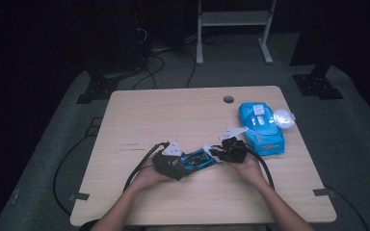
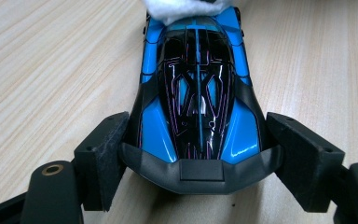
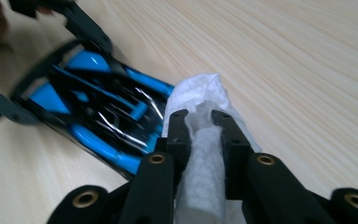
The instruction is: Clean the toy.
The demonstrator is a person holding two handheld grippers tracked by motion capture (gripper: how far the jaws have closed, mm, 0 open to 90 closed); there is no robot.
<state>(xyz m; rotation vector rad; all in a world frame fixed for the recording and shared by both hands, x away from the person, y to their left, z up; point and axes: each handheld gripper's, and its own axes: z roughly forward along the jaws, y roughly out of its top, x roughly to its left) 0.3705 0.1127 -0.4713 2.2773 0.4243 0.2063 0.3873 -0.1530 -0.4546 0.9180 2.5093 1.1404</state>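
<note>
Wiping a glossy blue-and-black toy race car (image 1: 197,160) at the frame's lower centre of the pale wooden table (image 1: 139,115). Left gripper (image 1: 173,169) clamps the car's dark rear end between both pads. Right gripper (image 3: 200,122), angled low over the tabletop, pinches a crumpled white wet wipe (image 3: 204,154) against the car's nose. Judged next: drag the wipe along the bodywork while the car is held steady.

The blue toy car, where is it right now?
The blue toy car lies on the table near its front middle in the high view, clamped at one end by the left gripper, with the right gripper pressing a white wipe against its other end.
</note>
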